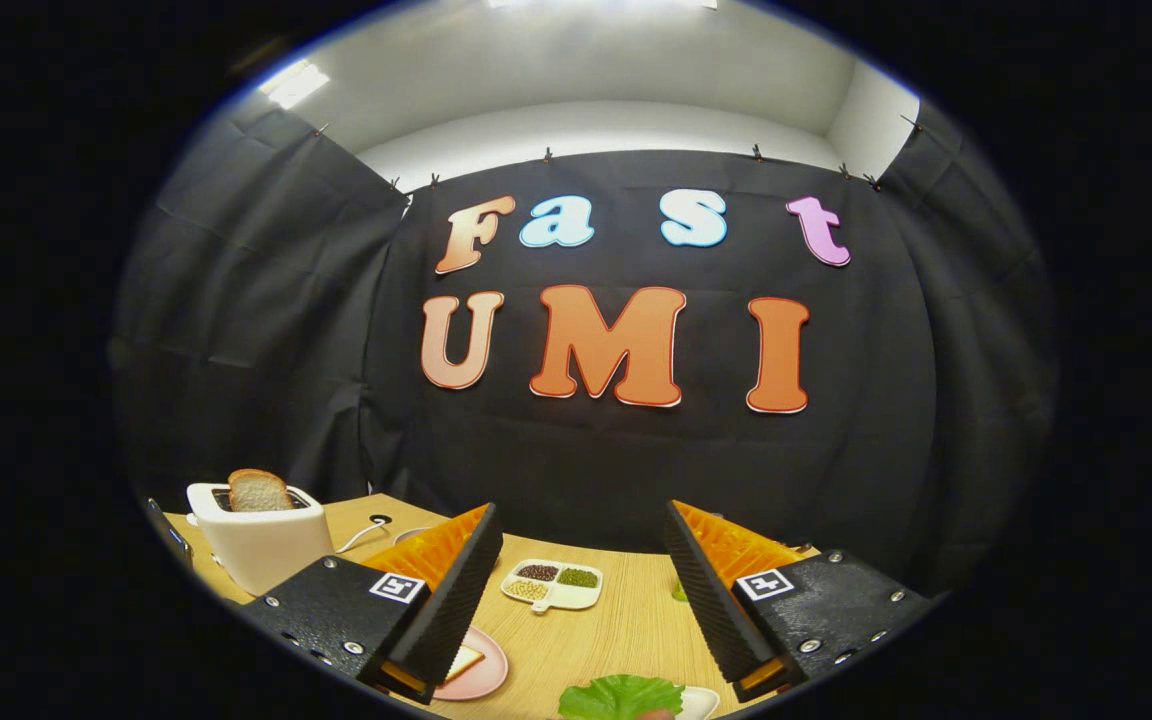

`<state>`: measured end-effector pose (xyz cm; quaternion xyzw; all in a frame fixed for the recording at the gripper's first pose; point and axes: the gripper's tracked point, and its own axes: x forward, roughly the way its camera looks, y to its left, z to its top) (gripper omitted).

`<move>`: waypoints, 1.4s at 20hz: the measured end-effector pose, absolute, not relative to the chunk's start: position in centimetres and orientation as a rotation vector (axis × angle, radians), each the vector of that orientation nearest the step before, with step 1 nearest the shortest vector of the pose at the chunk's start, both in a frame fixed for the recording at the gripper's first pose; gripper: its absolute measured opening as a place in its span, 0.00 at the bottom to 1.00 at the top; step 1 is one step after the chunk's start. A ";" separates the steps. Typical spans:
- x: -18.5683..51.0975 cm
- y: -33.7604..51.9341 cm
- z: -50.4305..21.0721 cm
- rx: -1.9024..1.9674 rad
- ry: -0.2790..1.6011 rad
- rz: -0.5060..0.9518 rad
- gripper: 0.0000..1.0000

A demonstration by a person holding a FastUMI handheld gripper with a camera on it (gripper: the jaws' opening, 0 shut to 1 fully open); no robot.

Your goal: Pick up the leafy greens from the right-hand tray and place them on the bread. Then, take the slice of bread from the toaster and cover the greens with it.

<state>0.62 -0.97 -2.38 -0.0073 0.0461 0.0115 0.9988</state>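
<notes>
Leafy greens [621, 696] low between the two fingers, close under the tool [576, 600], slightly toward the right finger, resting on a white tray [700, 702] of which just a corner shows beside the leaf. Something small and reddish at the leaf's near edge, too cut off to name. Long axis of the leaf hard to judge, since only its far, ruffled edge is visible; seems to spread crosswise to the fingers.

Tool spread wide, gripping nothing, both fingers apart with bare counter [626, 620] between them. Tool pitched up toward the booth wall, so likely needs to tip down and drop onto the greens rather than reach forward.

Left of the greens, partly tucked under the left finger: pink plate [481, 672] carrying a bread slice [463, 661], the spot where the greens belong. Short sideways carry from tray to plate, by the look of it.

Further out, beyond the fingers: a small white divided dish [553, 584] with three lots of beans or grains. Off beyond the left finger, a white toaster [258, 535] with a second slice of bread [259, 491] standing up out of its slot, cable trailing across the counter beside it.
</notes>
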 end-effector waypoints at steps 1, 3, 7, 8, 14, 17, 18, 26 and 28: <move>0.6 -1.3 -2.8 -0.016 0.108 0.019 0.97; 0.6 -1.9 -3.5 -0.017 0.141 0.014 0.97; 0.4 -2.5 -6.3 0.009 0.240 0.014 0.97; 0.4 -2.5 -7.1 0.026 0.270 0.019 0.97; 0.0 -2.8 -11.3 0.069 0.446 0.048 0.97; -0.7 -3.6 -13.8 0.054 0.547 0.033 0.98; -1.0 -3.9 -14.6 0.050 0.577 0.032 0.98; -2.8 -5.2 -21.2 0.099 0.826 0.034 0.98; -3.5 -5.1 -22.1 0.096 0.876 0.050 0.98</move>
